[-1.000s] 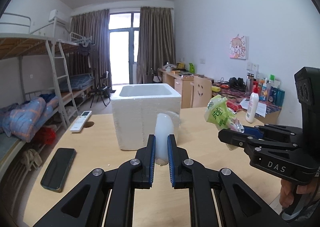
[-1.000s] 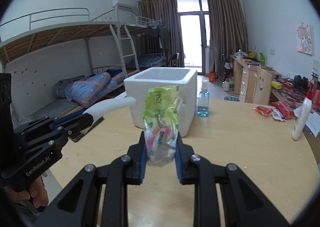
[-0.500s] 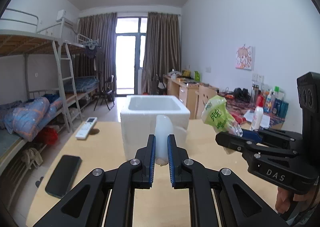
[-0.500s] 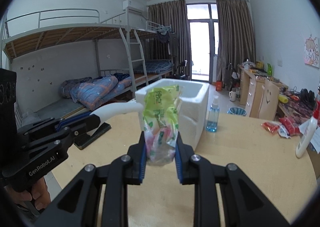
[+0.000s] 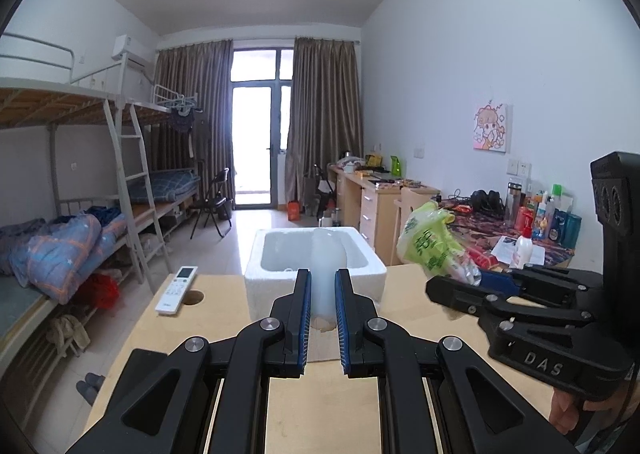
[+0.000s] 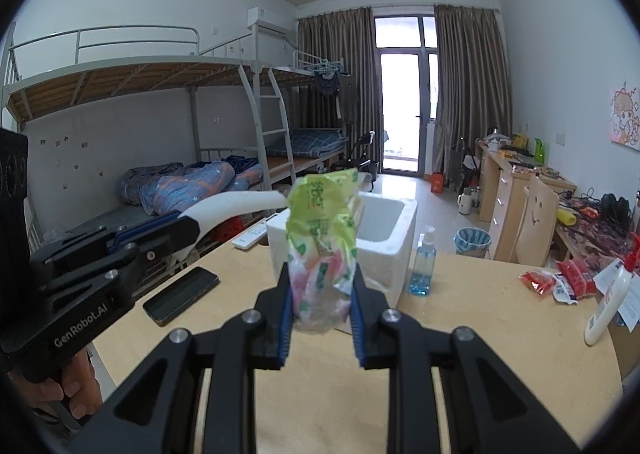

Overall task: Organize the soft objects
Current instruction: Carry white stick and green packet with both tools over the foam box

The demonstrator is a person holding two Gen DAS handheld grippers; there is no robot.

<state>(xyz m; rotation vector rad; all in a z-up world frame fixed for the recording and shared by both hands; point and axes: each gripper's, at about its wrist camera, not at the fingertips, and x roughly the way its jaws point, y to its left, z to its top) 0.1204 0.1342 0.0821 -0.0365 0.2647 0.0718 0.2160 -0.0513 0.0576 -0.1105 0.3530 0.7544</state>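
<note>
Left claw [image 5: 322, 318]: your pads clamp a pale white soft piece [image 5: 326, 266], long axis running forward toward the foam box [image 5: 372, 274].
Right claw [image 6: 321, 320]: you pinch a green packet [image 6: 322, 238], upright above the tabletop [image 6: 480, 334].
Hidden: both objects' lower ends sit behind the pads.

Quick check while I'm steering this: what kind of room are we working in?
Most likely a shared student dorm room. A metal bunk bed with a ladder lines one wall, study desks cluttered with bottles line the other, and curtains frame a balcony door at the far end.
</note>
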